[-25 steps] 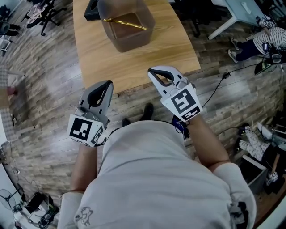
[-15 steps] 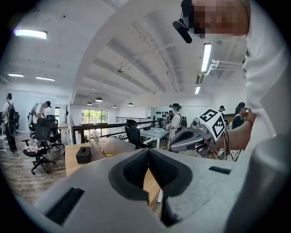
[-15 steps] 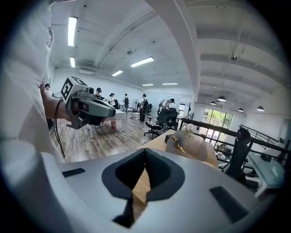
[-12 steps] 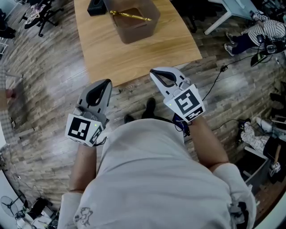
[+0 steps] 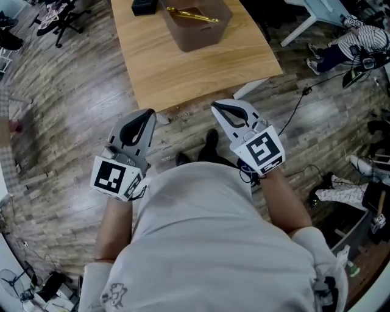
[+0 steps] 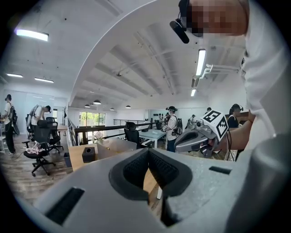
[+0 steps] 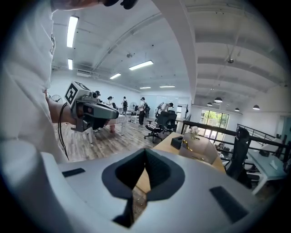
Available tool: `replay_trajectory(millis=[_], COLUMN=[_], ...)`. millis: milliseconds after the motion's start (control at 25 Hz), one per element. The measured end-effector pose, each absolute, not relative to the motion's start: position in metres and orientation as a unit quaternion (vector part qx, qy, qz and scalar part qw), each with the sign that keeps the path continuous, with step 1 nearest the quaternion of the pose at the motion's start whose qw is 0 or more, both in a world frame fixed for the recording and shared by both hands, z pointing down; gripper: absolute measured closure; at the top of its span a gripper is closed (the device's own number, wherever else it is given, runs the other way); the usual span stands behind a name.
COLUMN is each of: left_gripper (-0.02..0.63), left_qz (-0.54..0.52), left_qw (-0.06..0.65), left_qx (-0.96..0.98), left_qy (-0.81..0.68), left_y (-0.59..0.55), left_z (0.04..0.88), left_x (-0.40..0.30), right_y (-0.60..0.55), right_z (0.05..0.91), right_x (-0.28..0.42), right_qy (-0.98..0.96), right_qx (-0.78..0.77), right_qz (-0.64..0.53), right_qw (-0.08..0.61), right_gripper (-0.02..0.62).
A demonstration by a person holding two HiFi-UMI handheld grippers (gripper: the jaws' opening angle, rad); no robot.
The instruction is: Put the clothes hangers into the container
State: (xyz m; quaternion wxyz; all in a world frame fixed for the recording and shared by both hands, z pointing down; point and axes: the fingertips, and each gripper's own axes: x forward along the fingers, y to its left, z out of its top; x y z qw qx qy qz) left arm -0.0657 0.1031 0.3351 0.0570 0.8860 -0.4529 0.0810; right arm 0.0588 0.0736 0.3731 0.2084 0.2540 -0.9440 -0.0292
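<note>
Surface [image 5: 183, 73] and container [image 5: 201, 33] have slid up toward 12 o'clock in the head view since the earlier frame; both tools now sit over the floor, close to the body.
Left tool [image 5: 148, 114] and right tool [image 5: 217, 109]: jaws pressed together, nothing between them. Gold hanger [image 5: 192, 14] lies inside the container at the far end of the surface, long axis roughly 9-to-3. From the tools it's at 12 o'clock, well apart; right tool is nearer. Black box [image 5: 144, 6] sits just beside the container at its 9 o'clock. No other hanger visible on the surface, so the job looks done; any further reach goes toward 12.
</note>
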Motion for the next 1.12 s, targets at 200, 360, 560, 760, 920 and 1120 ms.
replay_trajectory(millis=[200, 360, 560, 760, 920, 1120], left_gripper=[0.6, 0.6, 0.6, 0.6, 0.6, 0.6], left_qz=[0.076, 0.073, 0.069, 0.067, 0.065, 0.064], left_qw=[0.058, 0.06, 0.059, 0.059, 0.058, 0.058], left_qx=[0.886, 0.885, 0.886, 0.888, 0.889, 0.89], left_qy=[-0.454, -0.455, -0.454, -0.451, -0.449, -0.449], left_y=[0.125, 0.136, 0.145, 0.146, 0.147, 0.149], left_z=[0.339, 0.34, 0.338, 0.337, 0.336, 0.335], left_x=[-0.082, -0.09, -0.093, -0.095, -0.094, -0.093], right_y=[0.101, 0.117, 0.128, 0.132, 0.133, 0.135], right_z=[0.374, 0.368, 0.366, 0.367, 0.365, 0.366], right_x=[0.05, 0.048, 0.05, 0.049, 0.049, 0.051], right_qy=[-0.943, -0.941, -0.94, -0.939, -0.938, -0.937], right_qx=[0.26, 0.27, 0.281, 0.284, 0.286, 0.286], right_qz=[-0.032, -0.037, -0.031, -0.028, -0.029, -0.03], right_qw=[0.208, 0.2, 0.19, 0.193, 0.192, 0.199], right_gripper=[0.589, 0.589, 0.589, 0.589, 0.589, 0.589])
